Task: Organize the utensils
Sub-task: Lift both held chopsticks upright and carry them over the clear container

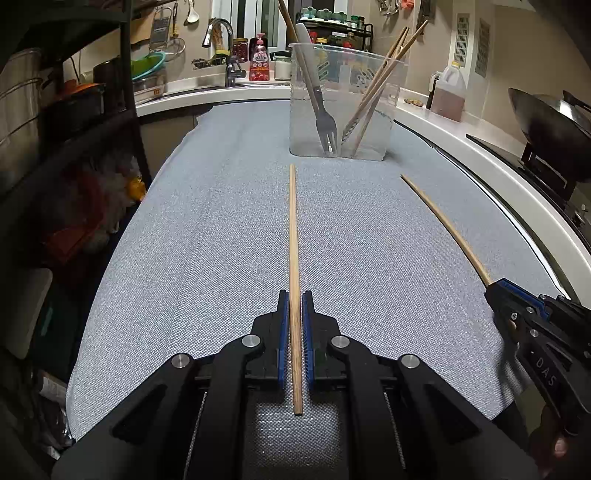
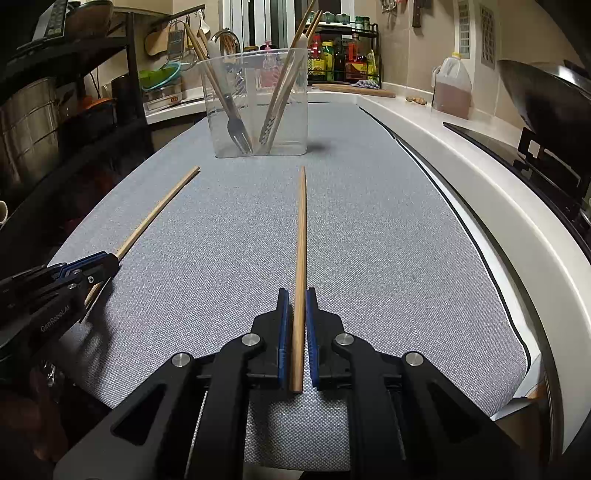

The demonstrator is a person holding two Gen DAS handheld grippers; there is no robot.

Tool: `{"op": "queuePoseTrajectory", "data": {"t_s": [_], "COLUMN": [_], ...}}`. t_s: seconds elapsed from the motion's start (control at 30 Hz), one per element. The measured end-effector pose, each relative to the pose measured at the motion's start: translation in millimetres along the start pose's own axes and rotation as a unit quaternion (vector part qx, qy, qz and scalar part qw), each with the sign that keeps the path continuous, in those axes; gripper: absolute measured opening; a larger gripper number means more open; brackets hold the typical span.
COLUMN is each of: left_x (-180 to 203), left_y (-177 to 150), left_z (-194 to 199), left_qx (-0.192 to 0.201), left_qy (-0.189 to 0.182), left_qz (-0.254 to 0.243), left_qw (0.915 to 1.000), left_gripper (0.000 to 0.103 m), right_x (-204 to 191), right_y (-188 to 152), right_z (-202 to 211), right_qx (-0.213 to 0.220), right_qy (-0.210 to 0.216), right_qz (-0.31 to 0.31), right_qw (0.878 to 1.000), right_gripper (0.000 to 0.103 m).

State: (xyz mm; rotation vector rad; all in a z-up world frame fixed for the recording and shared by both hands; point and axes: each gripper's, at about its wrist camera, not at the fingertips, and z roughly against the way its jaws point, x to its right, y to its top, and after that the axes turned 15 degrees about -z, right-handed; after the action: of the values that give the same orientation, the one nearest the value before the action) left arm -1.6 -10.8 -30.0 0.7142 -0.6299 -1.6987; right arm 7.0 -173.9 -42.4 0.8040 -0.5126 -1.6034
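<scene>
Your left gripper (image 1: 295, 306) gripped chopstick (image 1: 293, 236); right gripper (image 2: 296, 304) gripped second chopstick (image 2: 302, 236). Both sticks ran lengthwise up frame centre, tips toward clear cup (image 1: 341, 99) at upper centre. Neither hand looked clearly nearer cup.

A home kitchen: a sink faucet (image 1: 221, 35), a wok (image 1: 550, 122) on the stove, and a condiment rack (image 2: 343, 51) at the far wall.

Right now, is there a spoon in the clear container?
No: the clear container holds a fork and several chopsticks, with no spoon bowl visible.
</scene>
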Motion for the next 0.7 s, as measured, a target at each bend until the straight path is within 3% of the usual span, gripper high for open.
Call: {"op": "queuePoseTrajectory", "data": {"t_s": [0.57,0.7], "left_x": [-3.4,-3.3], "left_y": [1.1,5.1], "left_z": [3.1,13.0], "left_qx": [0.001,0.017], "left_qy": [-0.002,0.001], "left_qz": [0.003,-0.001], "left_qw": [1.0000,0.9999], "left_gripper": [0.007,0.006], "right_x": [-3.8,-9.8], "right_y": [5.8,14.9], "right_z": [2.0,19.6], "right_qx": [-0.012,0.007], "right_qy": [0.004,0.007], "right_qz": [0.002,0.006], "right_qw": [1.000,1.000], "right_gripper": [0.006,0.006]}}
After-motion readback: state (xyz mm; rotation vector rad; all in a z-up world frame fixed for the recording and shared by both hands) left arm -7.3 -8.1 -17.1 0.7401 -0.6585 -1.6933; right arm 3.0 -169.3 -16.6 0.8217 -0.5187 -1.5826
